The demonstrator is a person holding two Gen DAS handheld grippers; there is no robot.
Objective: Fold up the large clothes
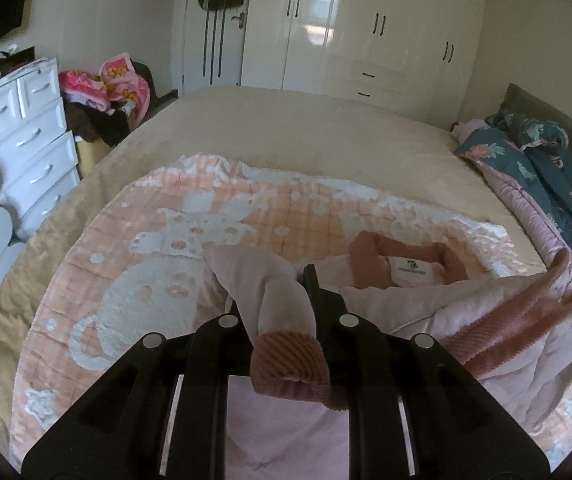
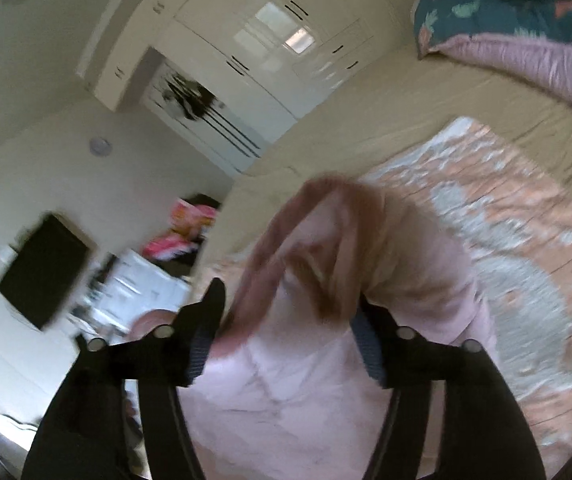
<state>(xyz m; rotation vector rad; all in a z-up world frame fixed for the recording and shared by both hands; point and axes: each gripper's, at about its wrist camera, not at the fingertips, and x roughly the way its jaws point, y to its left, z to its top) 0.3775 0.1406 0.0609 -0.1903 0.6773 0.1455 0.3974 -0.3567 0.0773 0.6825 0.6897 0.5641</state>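
On the bed (image 1: 286,128), atop a peach blanket (image 1: 134,240) near its front edge, the pink garment (image 1: 397,300) lies collar-up, mid-fold: a sleeve is being carried across the body. Next it needs laying flat and smoothing. The left gripper (image 1: 286,300) has its jaws clamped on the sleeve (image 1: 282,312); the right gripper (image 2: 286,312) has jaws apart, fabric loose between them.

Motion blur smears the pink garment (image 2: 325,280) and dresser (image 2: 142,284) beyond detail.
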